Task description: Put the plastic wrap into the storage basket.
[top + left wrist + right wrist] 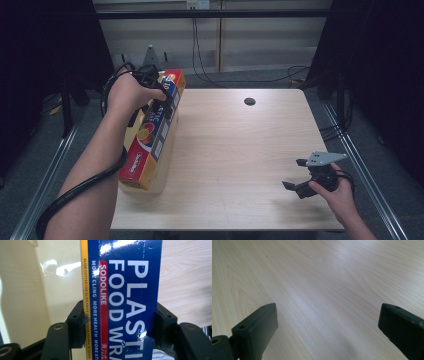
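From the high view, the long food-wrap box lies along the left edge of the table, its near end close to the front left corner and its far end reaching toward the back edge. The rest of the tabletop to its right is bare wood, apart from a small dark hole near the back. The left gripper sits over the far part of the box, mostly covered by the person's hand, so its jaws are hard to make out there. The right gripper hovers near the front right corner, well apart from the box, its jaws spread with nothing between them.

In the left gripper view, the box stands between the two black jaws, which press against its two sides; the left gripper has it clamped. The box runs out of the frame at top and bottom.

In the right gripper view, the right gripper has its jaws wide apart over bare table.
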